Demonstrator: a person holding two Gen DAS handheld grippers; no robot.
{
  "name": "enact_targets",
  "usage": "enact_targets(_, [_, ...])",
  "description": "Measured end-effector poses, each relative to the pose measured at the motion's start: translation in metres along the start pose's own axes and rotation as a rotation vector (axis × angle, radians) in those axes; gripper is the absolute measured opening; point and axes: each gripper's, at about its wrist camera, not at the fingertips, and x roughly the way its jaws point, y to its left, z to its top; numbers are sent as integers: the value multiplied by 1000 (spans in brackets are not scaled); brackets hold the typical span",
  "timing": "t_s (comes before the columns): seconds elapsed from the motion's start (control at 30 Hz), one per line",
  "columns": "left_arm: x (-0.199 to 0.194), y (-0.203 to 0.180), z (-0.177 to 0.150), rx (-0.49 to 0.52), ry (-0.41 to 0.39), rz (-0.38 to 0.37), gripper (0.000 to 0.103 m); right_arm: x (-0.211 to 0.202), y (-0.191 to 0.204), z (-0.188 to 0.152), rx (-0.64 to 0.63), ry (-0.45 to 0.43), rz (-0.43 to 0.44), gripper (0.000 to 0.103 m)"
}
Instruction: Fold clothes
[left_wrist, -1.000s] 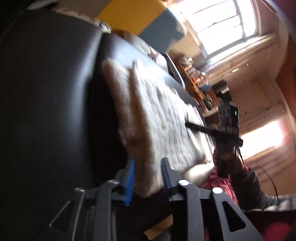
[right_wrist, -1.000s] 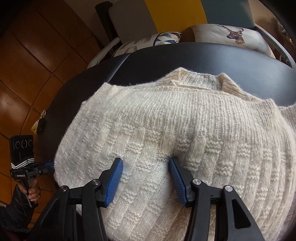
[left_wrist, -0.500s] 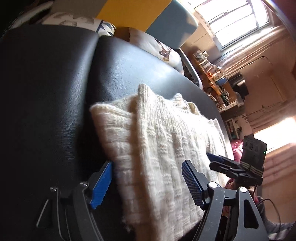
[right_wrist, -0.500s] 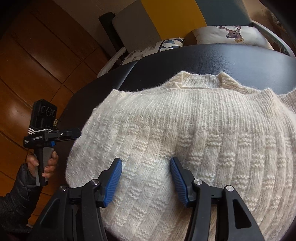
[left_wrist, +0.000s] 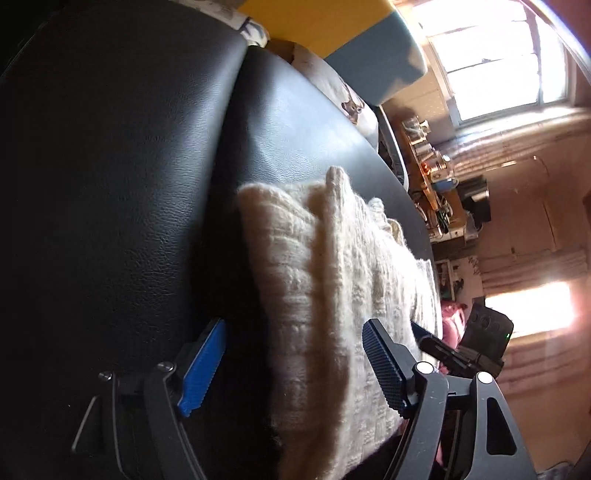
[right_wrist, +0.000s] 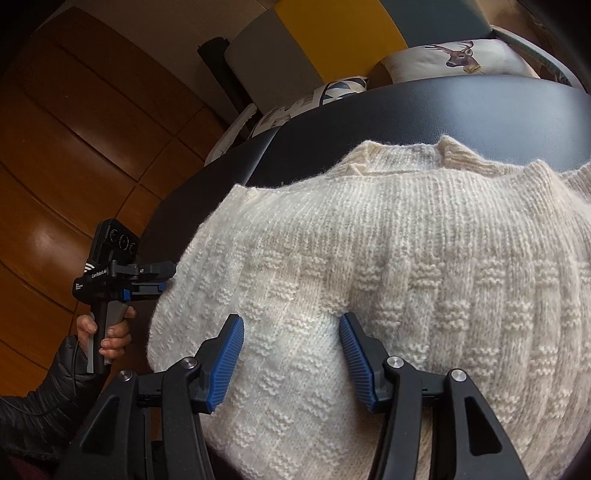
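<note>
Lay folded, cream knit sweater (right_wrist: 388, 280), collar far, on black padded worktop (left_wrist: 122, 192). Left tongs (left_wrist: 295, 363) gaped wide astride its near left edge; right tongs (right_wrist: 291, 363) spread open over its middle, gripping nothing. Best pressed flat, edges squared before another fold. Beyond: deer cushion (right_wrist: 450, 61), wood floor (right_wrist: 74, 147), bright window (left_wrist: 491, 55).
</note>
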Motion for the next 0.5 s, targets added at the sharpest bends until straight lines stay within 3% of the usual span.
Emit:
enact_targets(0.1, [4,-6,-1,20,-20,-9,74,0,2,-1,-7,-5,-8,55])
enact_targets(0.13, [7,-9,-1,33,-18,-7,46,1,2,-1,-11,-4,-12,55])
enact_targets(0.17, [11,-13,-1,46,-16,-6,27,2,3,0,-11,-2,-17,55])
enact_targets(0.23, [18,-16,-1,61,-20,16,27,3,4,0,-10,1,-24,55])
enact_targets(0.33, [21,3,3,-53,-20,-81,38,5,5,0,-12,2,-29,55])
enact_targets(0.4, [21,12,3,-98,-34,-126,40,4,5,0,-15,0,-28,55])
enact_targets(0.5, [22,9,-2,-71,-80,-91,37,5,5,1,-17,7,-26,55])
